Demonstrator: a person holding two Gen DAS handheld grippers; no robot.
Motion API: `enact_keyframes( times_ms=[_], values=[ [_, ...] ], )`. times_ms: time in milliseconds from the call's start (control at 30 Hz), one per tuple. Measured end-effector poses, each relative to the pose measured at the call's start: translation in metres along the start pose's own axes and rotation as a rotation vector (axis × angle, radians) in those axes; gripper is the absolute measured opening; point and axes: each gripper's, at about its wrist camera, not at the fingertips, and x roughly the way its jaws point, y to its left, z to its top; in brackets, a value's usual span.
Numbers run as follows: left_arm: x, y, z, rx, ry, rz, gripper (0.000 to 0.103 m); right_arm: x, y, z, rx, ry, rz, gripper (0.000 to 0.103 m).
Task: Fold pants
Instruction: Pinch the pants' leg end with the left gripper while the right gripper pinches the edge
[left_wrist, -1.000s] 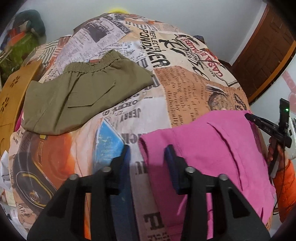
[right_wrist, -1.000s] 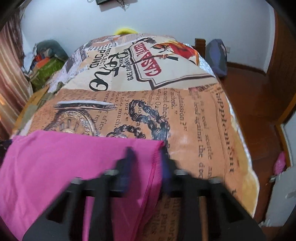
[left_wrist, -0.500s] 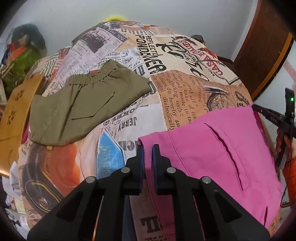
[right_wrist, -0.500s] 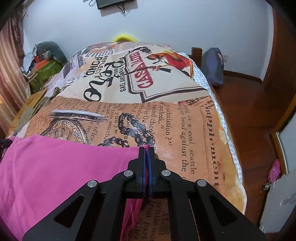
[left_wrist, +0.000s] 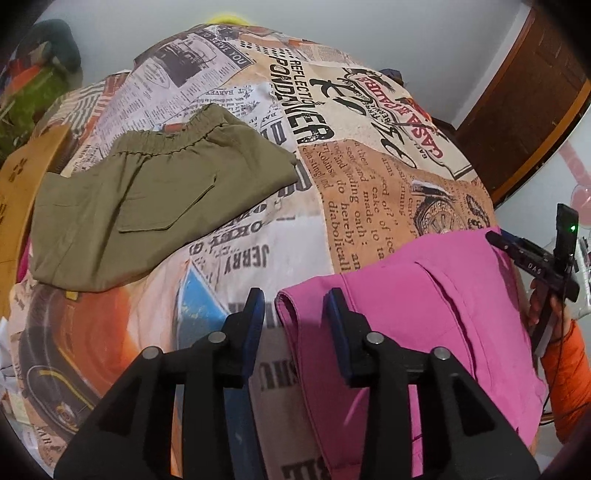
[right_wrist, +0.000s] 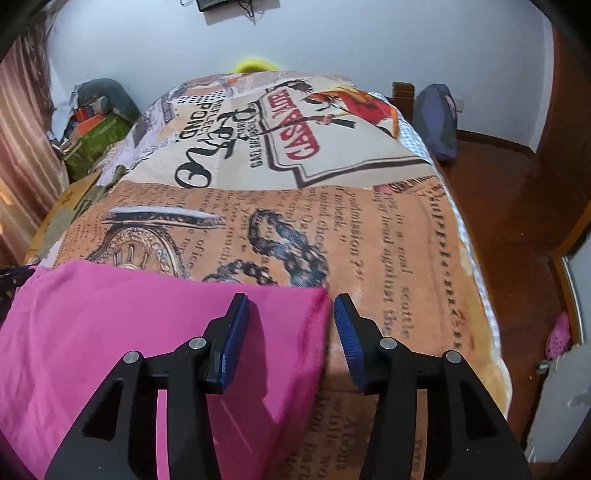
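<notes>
I had just been opening both jaws: my left hand-held gripper (left_wrist: 293, 308) and right hand-held gripper (right_wrist: 291, 321) stood spread, each straddling a corner of the pink pants (left_wrist: 413, 306) without pinching. The pants lay folded on the bed (right_wrist: 369, 236); this fold looked released. Next, I judged, each hand had to withdraw clear without dragging fabric.

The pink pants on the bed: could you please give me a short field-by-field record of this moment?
surface: bed with newspaper-print blanket
pink pants: lying flat at the near edge
left gripper: jaws have just been opening, pads clear of the pants' left corner lying between them
right gripper: jaws have just been opening, right corner between them, not pinched
olive pants: folded, lying apart to the left
</notes>
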Motion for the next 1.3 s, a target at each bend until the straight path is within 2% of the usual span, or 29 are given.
enact_keyframes(
  times_ms=[33,67,100,233,400,600,700,800,900,933,967,1000,1067,1100,1133,1200,1300],
  values=[
    [0.001,0.0,0.0,0.0,0.0,0.002,0.034,0.0,0.002,0.0,-0.008,-0.002,0.004,0.03],
    [0.001,-0.001,0.001,0.0,-0.004,0.007,0.026,0.0,0.002,0.001,-0.012,-0.002,0.008,0.007],
    [0.001,-0.002,0.002,0.005,-0.008,0.009,0.019,0.001,0.003,0.001,-0.014,0.004,0.009,0.003],
    [-0.001,-0.008,0.003,0.031,-0.034,0.061,0.014,-0.005,0.004,0.0,-0.024,-0.033,-0.014,0.003],
    [-0.011,-0.018,0.0,0.129,-0.081,0.127,0.013,-0.016,0.009,0.006,-0.072,-0.084,-0.056,0.003],
    [-0.016,-0.012,0.0,0.129,-0.1,0.177,0.012,-0.019,0.007,0.013,-0.058,-0.11,-0.059,0.001],
    [-0.01,-0.004,-0.001,0.105,-0.079,0.174,0.012,-0.007,0.007,0.013,-0.061,-0.049,-0.041,0.002],
    [-0.005,-0.007,-0.004,0.131,-0.064,0.19,0.014,0.002,0.013,0.01,-0.102,0.01,-0.064,0.003],
    [-0.014,-0.013,-0.003,0.163,-0.077,0.225,0.015,-0.002,0.014,0.009,-0.105,0.022,-0.097,0.015],
    [-0.019,-0.013,-0.002,0.161,-0.087,0.23,0.015,-0.008,0.014,0.01,-0.098,0.004,-0.102,0.023],
    [-0.026,-0.013,0.001,0.152,-0.101,0.233,0.017,-0.015,0.015,0.012,-0.089,-0.017,-0.099,0.031],
    [-0.03,-0.013,0.004,0.144,-0.108,0.235,0.02,-0.021,0.016,0.014,-0.081,-0.035,-0.078,0.034],
    [-0.04,-0.015,0.01,0.136,-0.117,0.207,0.047,-0.029,0.021,0.02,-0.068,-0.053,-0.023,0.034],
    [-0.044,-0.018,0.012,0.131,-0.133,0.184,0.052,-0.031,0.024,0.022,-0.065,-0.059,-0.007,0.034],
    [-0.049,-0.022,0.015,0.123,-0.152,0.158,0.054,-0.034,0.031,0.025,-0.066,-0.07,0.026,0.034],
    [-0.048,-0.029,0.018,0.124,-0.144,0.121,0.054,-0.031,0.044,0.028,-0.076,-0.067,0.07,0.034],
    [-0.033,-0.044,0.019,0.131,-0.108,0.073,0.054,-0.015,0.068,0.027,-0.096,-0.013,0.154,0.034]
  ],
)
